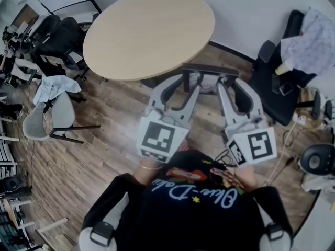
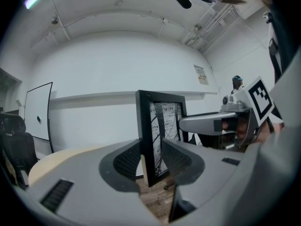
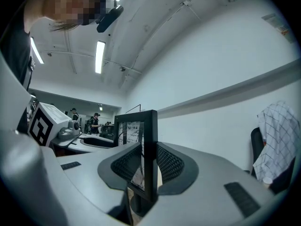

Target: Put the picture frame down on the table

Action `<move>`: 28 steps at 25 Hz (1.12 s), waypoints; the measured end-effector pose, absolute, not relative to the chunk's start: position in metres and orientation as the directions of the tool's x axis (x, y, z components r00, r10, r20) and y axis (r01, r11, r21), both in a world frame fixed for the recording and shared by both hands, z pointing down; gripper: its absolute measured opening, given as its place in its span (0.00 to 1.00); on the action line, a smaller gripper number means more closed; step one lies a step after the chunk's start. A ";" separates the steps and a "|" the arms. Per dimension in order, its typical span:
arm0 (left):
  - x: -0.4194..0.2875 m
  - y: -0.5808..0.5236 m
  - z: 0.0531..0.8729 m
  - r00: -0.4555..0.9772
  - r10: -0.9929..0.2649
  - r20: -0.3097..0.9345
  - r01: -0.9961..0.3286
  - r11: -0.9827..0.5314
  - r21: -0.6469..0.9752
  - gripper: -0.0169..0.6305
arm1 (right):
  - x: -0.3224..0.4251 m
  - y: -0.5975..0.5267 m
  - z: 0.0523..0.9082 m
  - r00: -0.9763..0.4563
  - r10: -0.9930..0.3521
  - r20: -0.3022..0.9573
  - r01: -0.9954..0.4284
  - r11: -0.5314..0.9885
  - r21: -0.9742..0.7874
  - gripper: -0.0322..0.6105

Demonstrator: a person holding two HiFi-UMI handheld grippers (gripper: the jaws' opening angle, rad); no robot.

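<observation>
Centre frame, I hold the picture frame [image 1: 209, 69] upright in mid-air, left gripper [image 1: 184, 80] and right gripper [image 1: 233, 81] each clamped on a side edge, short of the round table [image 1: 131, 41] at upper left; the set-down is not yet begun.

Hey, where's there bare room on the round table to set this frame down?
The whole table top is bare, from its near edge by the frame to its far edge. Crowded spots are off it: chairs at its left, a cloth-draped chair at right.
</observation>
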State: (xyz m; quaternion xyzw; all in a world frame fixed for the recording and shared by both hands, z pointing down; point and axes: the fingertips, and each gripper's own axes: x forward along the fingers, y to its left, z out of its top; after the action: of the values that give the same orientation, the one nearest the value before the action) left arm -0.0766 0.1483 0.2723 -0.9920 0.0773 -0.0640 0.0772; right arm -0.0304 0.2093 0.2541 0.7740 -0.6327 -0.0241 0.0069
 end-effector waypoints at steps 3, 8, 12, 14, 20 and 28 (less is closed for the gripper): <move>-0.070 0.133 0.272 0.979 -0.170 0.115 -0.151 -0.976 -0.156 0.23 | -0.023 0.193 0.253 0.192 -0.981 -0.021 -0.980 -0.193 0.043 0.18; -0.063 0.107 0.271 0.977 -0.175 0.121 -0.158 -0.977 -0.141 0.23 | -0.017 0.167 0.251 0.190 -0.982 -0.009 -0.981 -0.190 0.047 0.18; -0.057 0.089 0.271 0.979 -0.162 0.122 -0.145 -0.980 -0.135 0.23 | -0.010 0.150 0.250 0.206 -0.979 -0.006 -0.977 -0.206 0.047 0.18; -0.051 0.081 0.270 0.982 -0.150 0.118 -0.134 -0.982 -0.135 0.23 | -0.006 0.142 0.249 0.218 -0.976 -0.004 -0.974 -0.218 0.057 0.18; -0.036 0.058 0.269 0.987 -0.124 0.101 -0.109 -0.985 -0.137 0.23 | 0.007 0.119 0.247 0.241 -0.970 -0.006 -0.968 -0.241 0.066 0.18; -0.025 0.017 0.268 0.988 -0.124 0.094 -0.111 -0.985 -0.131 0.23 | 0.018 0.079 0.248 0.245 -0.969 -0.006 -0.967 -0.245 0.074 0.18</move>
State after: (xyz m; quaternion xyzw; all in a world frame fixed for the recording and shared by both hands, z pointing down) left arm -0.0254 0.0172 0.2685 -0.9949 0.0592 -0.0512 0.0628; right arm 0.0176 0.0789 0.2476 0.7886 -0.6138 -0.0253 0.0273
